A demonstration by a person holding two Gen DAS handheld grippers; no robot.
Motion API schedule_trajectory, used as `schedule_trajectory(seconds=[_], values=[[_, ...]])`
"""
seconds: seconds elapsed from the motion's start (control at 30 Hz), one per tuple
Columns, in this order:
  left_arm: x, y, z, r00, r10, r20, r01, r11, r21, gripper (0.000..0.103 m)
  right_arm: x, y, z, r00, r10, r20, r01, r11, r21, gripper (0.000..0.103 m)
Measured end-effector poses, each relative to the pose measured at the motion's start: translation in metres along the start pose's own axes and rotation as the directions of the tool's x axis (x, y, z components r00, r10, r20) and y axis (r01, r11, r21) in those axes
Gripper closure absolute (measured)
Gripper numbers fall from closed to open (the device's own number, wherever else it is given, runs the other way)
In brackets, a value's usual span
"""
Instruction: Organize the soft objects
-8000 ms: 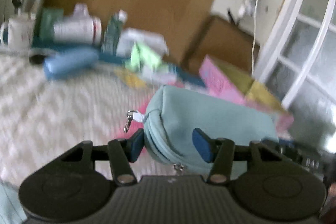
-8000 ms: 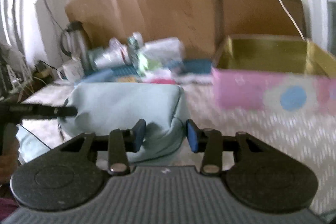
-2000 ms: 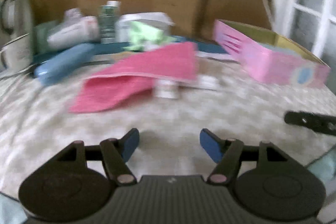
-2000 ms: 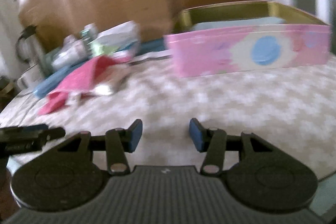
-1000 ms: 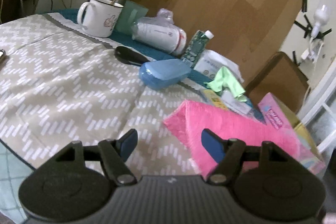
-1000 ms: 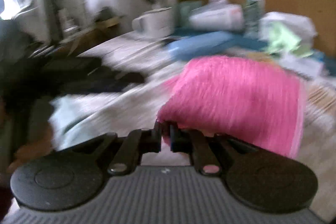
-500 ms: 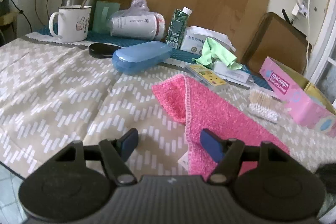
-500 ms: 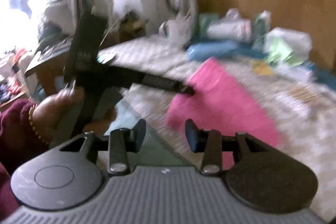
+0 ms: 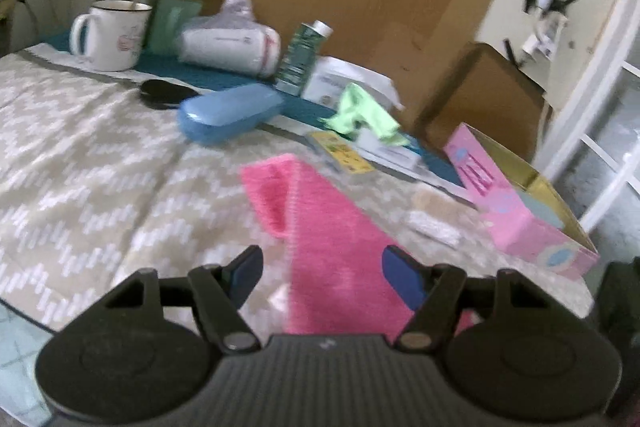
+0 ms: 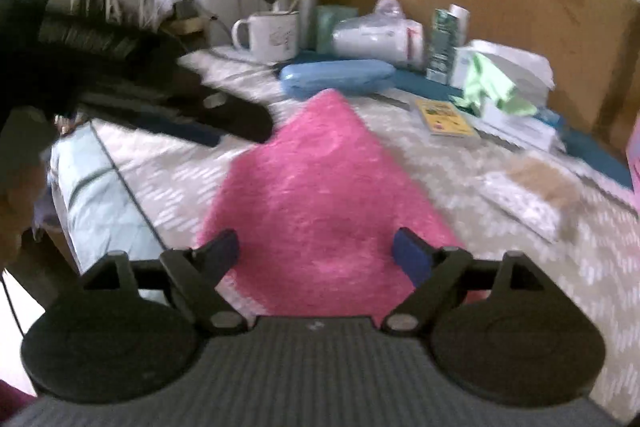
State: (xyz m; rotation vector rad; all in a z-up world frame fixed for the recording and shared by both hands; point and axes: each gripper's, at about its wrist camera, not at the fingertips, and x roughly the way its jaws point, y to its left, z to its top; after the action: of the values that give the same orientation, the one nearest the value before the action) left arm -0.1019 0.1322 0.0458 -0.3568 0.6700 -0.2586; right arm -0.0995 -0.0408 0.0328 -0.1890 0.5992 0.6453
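My right gripper [image 10: 316,253] is spreading its jaws, and the pink towel [image 10: 320,195] lies flat on the patterned tablecloth [image 10: 540,247] in the lower middle of the right wrist view, running up from between the blue pads to a point near the blue case [image 10: 336,77]. The pads stand clear of the cloth on both sides. My left gripper [image 9: 320,269] is half spread and pinches nothing; in its view the towel [image 9: 320,227] stretches from the frame's centre down past the right pad, one corner folded over. It shows again as a dark blurred shape at the left of the right wrist view [image 10: 224,123], its tip just beside the towel's far corner. The pink box [image 9: 520,215] sits at the right, well apart from the towel. A second ago my right jaws were clamped on a bunched-up edge of this towel; now it is released and spread out.
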Motion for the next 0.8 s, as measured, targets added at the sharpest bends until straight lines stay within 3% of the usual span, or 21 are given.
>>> schedule_trajectory(seconds=[0.03, 0.1, 0.13, 0.17, 0.27, 0.3, 0.4, 0.63, 0.8], values=[[0.004, -0.003, 0.000, 1.000, -0.003, -0.014, 0.003, 1.000, 0.002, 0.035, -0.001, 0.004, -0.002, 1.000, -0.007, 0.008, 0.008, 1.000, -0.017, 0.027], [0.017, -0.006, -0.001, 0.998, 0.003, -0.059, -0.003, 1.000, 0.005, 0.040, -0.007, 0.007, -0.002, 1.000, 0.010, 0.022, -0.009, 0.999, -0.043, 0.058], [0.024, -0.008, -0.002, 0.997, 0.010, -0.081, -0.009, 1.000, 0.005, 0.042, -0.009, 0.005, 0.000, 1.000, 0.016, 0.021, -0.015, 0.999, -0.034, 0.084], [0.030, -0.008, -0.004, 0.995, 0.009, -0.102, -0.009, 1.000, 0.004, 0.047, -0.011, 0.002, 0.001, 1.000, 0.006, 0.019, -0.005, 1.000, -0.018, 0.089], [0.044, -0.011, -0.007, 0.993, -0.007, -0.122, 0.007, 1.000, 0.001, 0.054, -0.014, -0.011, -0.002, 0.999, 0.009, 0.033, -0.010, 0.999, 0.040, 0.091], [0.047, -0.014, -0.006, 0.993, -0.008, -0.122, 0.009, 1.000, 0.004, 0.065, -0.016, -0.013, -0.003, 0.999, -0.001, 0.038, -0.001, 0.999, 0.043, 0.091], [0.059, -0.021, -0.006, 0.980, -0.093, -0.175, 0.086, 0.995, -0.049, 0.072, -0.030, -0.014, -0.011, 0.998, -0.034, 0.054, 0.033, 0.999, 0.016, 0.091], [0.086, -0.085, -0.021, 0.943, -0.204, -0.261, 0.218, 0.976, 0.026, 0.072, -0.081, -0.046, -0.049, 0.984, -0.162, 0.067, 0.159, 0.986, 0.054, 0.091], [0.110, -0.147, -0.035, 0.906, -0.254, -0.339, 0.308, 0.945, 0.113, 0.072, -0.118, -0.075, -0.077, 0.957, -0.283, 0.060, 0.273, 0.952, 0.135, 0.090]])
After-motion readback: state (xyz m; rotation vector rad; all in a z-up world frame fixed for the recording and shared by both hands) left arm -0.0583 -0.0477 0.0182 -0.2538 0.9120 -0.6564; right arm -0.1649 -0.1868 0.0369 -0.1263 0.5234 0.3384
